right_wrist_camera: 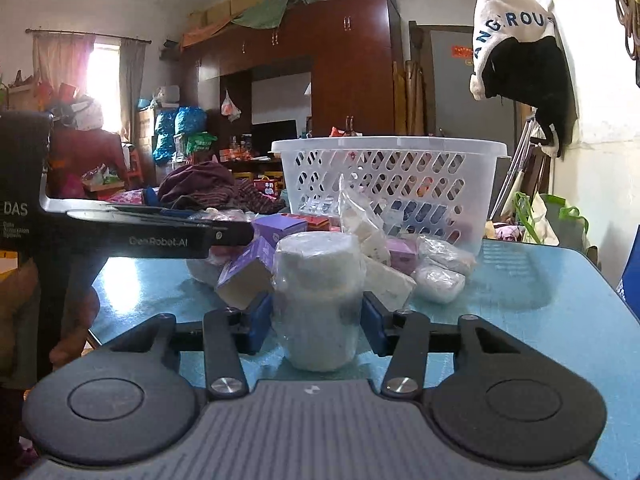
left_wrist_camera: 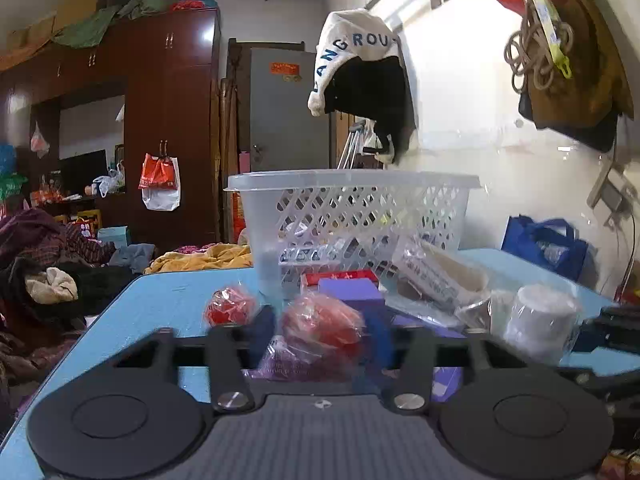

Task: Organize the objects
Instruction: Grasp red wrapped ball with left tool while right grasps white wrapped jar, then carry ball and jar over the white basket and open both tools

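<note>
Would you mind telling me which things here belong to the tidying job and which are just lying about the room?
Part of the job:
- red wrapped item in the left claw
- white wrapped roll in the right claw
- purple boxes
- white basket
- blue table

Just lying about:
- hanging cap
- brown wardrobe
- clothes heap

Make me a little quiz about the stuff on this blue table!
1. True or false: the white basket stands on the floor.
2. What does the right gripper squeeze: A a purple box, B a wrapped white roll, C a shoe?
3. What colour is the wrapped thing between the left gripper's fingers?

Key: 1 false, it stands on the blue table. 2 B. 3 red.
</note>
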`<state>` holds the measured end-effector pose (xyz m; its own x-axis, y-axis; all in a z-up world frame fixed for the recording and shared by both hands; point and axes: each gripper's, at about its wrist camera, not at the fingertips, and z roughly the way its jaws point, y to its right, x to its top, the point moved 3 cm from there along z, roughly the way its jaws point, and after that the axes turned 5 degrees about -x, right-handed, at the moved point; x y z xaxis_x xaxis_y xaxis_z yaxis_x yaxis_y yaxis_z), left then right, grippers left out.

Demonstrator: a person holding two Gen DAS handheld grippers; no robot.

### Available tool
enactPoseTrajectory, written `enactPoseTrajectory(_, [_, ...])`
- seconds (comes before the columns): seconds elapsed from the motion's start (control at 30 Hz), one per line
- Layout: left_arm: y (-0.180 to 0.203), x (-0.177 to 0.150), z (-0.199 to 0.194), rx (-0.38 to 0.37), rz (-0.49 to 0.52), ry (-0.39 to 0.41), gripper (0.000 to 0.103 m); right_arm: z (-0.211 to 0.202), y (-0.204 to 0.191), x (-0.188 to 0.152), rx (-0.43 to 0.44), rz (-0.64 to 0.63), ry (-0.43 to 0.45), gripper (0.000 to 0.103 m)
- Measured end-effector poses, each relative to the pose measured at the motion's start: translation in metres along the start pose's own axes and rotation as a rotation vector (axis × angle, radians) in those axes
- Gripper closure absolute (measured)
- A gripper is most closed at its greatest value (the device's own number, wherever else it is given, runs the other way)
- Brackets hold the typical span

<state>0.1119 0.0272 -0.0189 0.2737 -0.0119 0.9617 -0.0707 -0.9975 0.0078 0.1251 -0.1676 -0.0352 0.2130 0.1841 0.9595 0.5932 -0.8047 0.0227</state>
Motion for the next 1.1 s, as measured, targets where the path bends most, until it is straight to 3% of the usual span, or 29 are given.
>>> enactPoseTrajectory(0.3, [-0.009, 0.001, -0.013, 0.002, -0.025, 0.085, 0.053, -0.013, 0.017, 0.01, -0.018, 0.041, 0.042, 0.053])
enactPoseTrajectory(0.6, [-0.018, 0.008, -0.027, 0.008, -0.045, 0.168, 0.053, -0.024, 0.049, 0.02, -0.111, 0.092, 0.104, 0.054])
enactPoseTrajectory(0.87, [-0.019, 0.012, -0.032, -0.005, -0.044, 0.195, 0.053, -0.032, 0.054, 0.027, -0.129, 0.073, 0.171, 0.055])
enactPoseTrajectory(1.1, [-0.024, 0.042, -0.032, -0.062, -0.068, 0.234, 0.053, -0.033, 0.034, 0.062, -0.098, -0.037, 0.291, 0.055])
